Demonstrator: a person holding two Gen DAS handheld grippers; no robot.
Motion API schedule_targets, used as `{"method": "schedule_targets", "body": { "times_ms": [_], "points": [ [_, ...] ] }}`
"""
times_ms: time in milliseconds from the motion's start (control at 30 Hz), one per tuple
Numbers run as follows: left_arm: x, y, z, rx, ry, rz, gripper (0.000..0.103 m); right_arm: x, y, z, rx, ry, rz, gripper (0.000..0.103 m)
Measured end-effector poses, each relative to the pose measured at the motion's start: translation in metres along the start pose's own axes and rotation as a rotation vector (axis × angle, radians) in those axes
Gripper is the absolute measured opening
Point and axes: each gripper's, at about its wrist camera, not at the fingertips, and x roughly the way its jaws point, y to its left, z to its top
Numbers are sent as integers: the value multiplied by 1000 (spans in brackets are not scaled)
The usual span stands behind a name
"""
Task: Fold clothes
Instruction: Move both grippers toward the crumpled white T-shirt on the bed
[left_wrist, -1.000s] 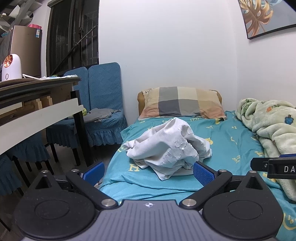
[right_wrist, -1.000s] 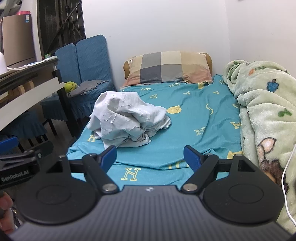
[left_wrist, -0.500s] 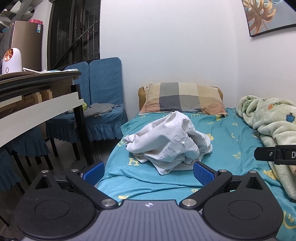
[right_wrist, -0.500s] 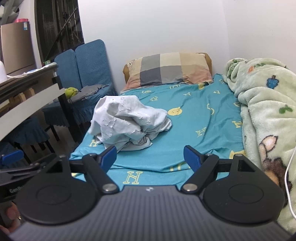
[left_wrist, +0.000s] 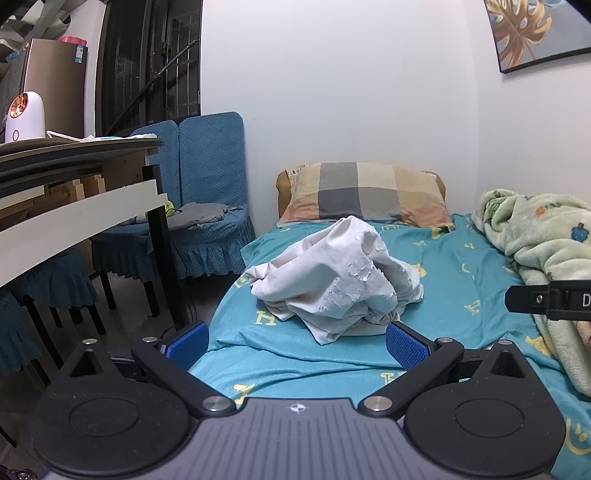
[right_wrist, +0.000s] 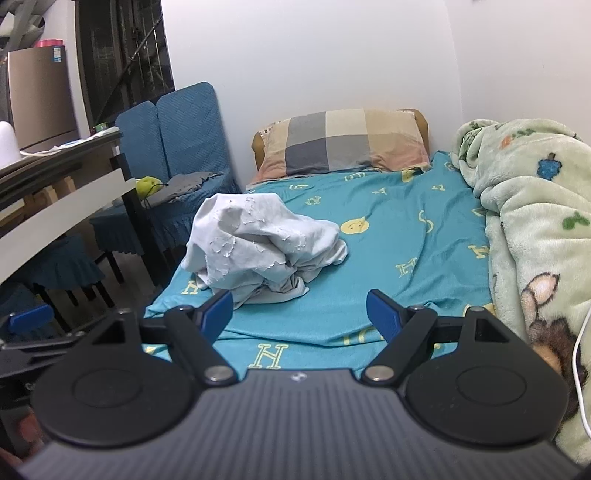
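Inspector: Count, left to right.

Clerk: One tabletop (left_wrist: 79, 153) carrying one white device (left_wrist: 25, 115); two blue-covered chairs (left_wrist: 207, 158) against the wall, a grey cloth (left_wrist: 201, 216) on a seat. One bed (left_wrist: 458, 291). One crumpled white garment (left_wrist: 332, 284), one checked pillow (left_wrist: 364, 195), one pale green blanket (left_wrist: 543, 236), one framed leaf picture (left_wrist: 532, 29).

Inspector: Where does the garment lie?

Clerk: Bunched on the teal sheet, towards the bed's left edge, well short of the pillow. Untouched by either tool.

Inspector: Claws?

Clerk: Two. Left claw (left_wrist: 295, 339) spread wide, empty, above the near end of the bed. Right claw (right_wrist: 300, 309) likewise wide and empty.

Inspector: Writing?

Clerk: Yellow letters printed on the sheet, "H" (right_wrist: 268, 354) plainly legible. A lone "D" on the right claw's side in the left view.

Inspector: Room?

Clerk: White walls, dark barred window on the left.
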Motion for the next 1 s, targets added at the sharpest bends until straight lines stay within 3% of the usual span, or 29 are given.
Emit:
{"method": "schedule_targets", "body": {
  "times_ms": [267,500,1000],
  "points": [
    [2,-1,-1,8,7,0,103,0,1,-2,-13,-6,16,81],
    [3,0,-2,-6,8,-51,101,-3,-2,0,-6,-25,-10,81],
    [12,-11,-9,13,46,-89,97,-8,-7,4,19,-17,-18,81]
  ]
}}
